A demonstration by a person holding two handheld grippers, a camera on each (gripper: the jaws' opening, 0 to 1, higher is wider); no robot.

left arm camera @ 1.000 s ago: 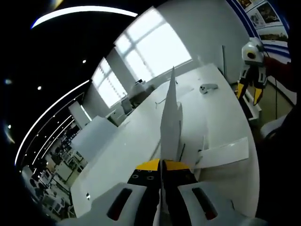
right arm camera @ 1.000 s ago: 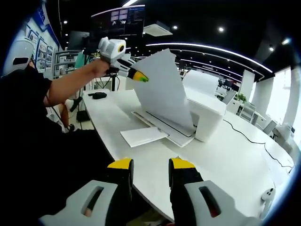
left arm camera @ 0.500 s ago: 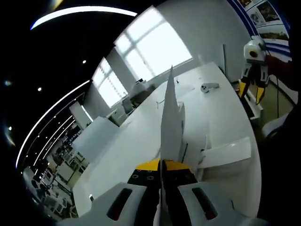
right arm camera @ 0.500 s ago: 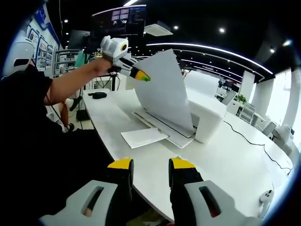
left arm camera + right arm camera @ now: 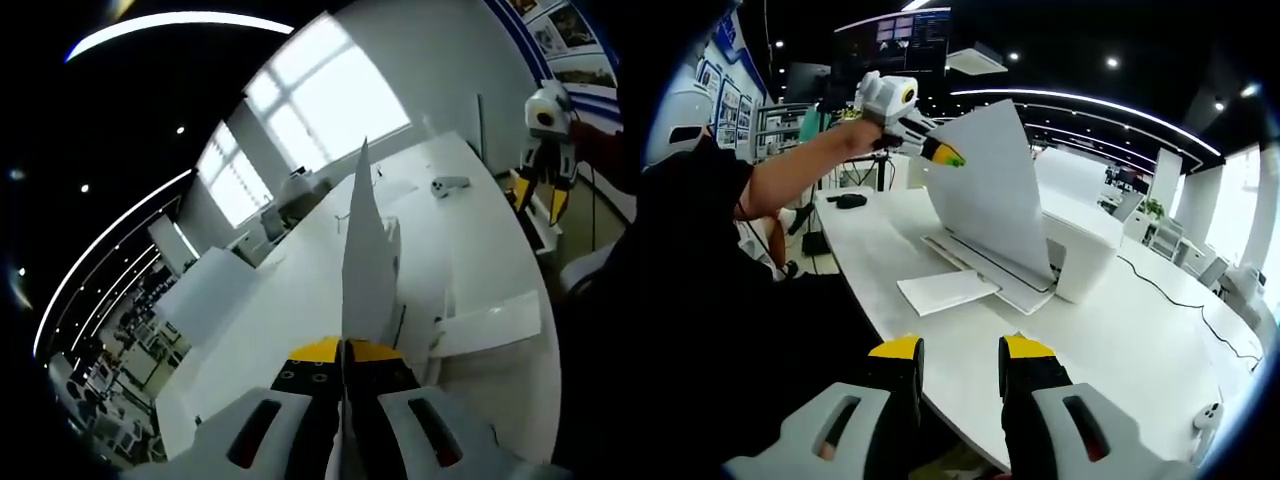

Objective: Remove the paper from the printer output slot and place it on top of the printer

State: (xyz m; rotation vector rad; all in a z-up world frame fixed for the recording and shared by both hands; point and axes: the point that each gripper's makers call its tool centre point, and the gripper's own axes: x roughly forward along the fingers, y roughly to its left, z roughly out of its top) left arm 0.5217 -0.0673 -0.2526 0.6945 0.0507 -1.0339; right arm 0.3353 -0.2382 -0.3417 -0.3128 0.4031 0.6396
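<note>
A white sheet of paper (image 5: 990,200) stands tilted above the output tray (image 5: 985,268) of the white printer (image 5: 1080,250). My left gripper (image 5: 945,155) is shut on the sheet's upper left corner, held out by a person's arm. In the left gripper view the paper (image 5: 362,250) runs edge-on, straight up from my shut left gripper (image 5: 343,350). The printer's tray (image 5: 490,325) lies below it to the right. My right gripper (image 5: 960,368) hovers open near the table's front edge, well short of the printer. It also hangs at the far right as the right gripper (image 5: 545,160).
A white flap (image 5: 945,290) sticks out from the tray's front. On the long white table (image 5: 1120,350) are a black mouse (image 5: 850,201), a thin cable (image 5: 1160,290) and a small white device (image 5: 450,185). The person's dark sleeve (image 5: 690,220) is at the left.
My left gripper has carried the paper slightly up and towards the printer. The right gripper has stayed in place, open.
</note>
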